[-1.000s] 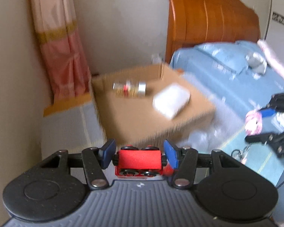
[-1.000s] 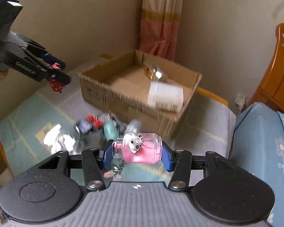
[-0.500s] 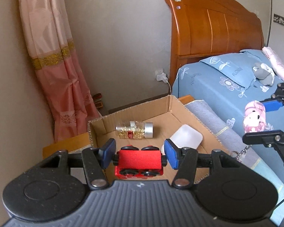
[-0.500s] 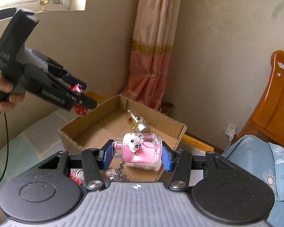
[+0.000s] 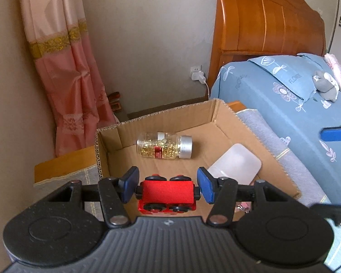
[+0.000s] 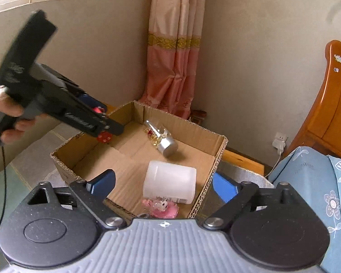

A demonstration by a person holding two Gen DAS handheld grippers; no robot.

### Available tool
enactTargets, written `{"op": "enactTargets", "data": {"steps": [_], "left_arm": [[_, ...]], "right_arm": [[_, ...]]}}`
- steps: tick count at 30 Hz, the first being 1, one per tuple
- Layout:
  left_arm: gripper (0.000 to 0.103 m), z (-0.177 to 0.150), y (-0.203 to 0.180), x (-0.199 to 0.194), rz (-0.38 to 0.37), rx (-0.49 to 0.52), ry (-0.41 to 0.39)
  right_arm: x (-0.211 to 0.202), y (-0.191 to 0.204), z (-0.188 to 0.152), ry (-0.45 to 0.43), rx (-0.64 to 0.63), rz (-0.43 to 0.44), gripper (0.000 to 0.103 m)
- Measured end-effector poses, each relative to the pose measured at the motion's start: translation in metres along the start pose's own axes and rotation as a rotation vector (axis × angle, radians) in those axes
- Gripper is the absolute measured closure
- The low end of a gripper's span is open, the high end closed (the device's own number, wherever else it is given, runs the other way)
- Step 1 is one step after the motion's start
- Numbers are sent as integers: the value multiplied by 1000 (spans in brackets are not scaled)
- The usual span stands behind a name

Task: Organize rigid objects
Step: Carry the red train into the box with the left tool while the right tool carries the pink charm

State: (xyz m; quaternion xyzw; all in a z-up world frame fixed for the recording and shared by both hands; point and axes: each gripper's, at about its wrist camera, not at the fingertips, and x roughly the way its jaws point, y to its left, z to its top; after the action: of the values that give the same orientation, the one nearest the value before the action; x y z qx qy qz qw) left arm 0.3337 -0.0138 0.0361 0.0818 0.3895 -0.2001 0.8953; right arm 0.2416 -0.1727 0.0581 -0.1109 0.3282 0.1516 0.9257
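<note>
Right claw [image 6: 162, 185] has just sprung wide, pink jar [image 6: 161, 208] dropped; left claw [image 5: 166, 187] still grips red train [image 5: 167, 192]

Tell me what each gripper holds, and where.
Left gripper clamps the red toy train car by its two ends. Right gripper, jaws just opened, holds nothing.

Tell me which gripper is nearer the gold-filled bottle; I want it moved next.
Left, probably. The left gripper, shut on the red toy car, hovers just short of the gold-filled bottle; the right gripper hangs open at the box's opposite end.
</note>
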Motion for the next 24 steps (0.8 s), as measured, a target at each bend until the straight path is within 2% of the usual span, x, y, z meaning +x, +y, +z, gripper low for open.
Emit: {"op": "enactTargets", "data": {"steps": [2,10,11,12,13,17,24], "left_arm": [[47,1,1,7,4,-4,11],[45,14,8,27,43,-29,15],[36,14,8,28,52,-38,8],[23,14,10,28,62,-54,3],[18,13,12,27,73,-70,-4],[16,7,15,17,69,-74,-13],[6,-7,14,-14,74,-79,-49]], "right_arm": [[-2,0,-4,-6,14,-7,0],[-11,4,-23,4,56,-11,0],[-13,5,-25,6,60,-11,0],[-15,5,-26,5,63,-10,0],[-17,6,-28,4,67,-9,0],[-23,8,-32,4,67,-12,0],[-30,15,-36,-3,80,1,0]]}}
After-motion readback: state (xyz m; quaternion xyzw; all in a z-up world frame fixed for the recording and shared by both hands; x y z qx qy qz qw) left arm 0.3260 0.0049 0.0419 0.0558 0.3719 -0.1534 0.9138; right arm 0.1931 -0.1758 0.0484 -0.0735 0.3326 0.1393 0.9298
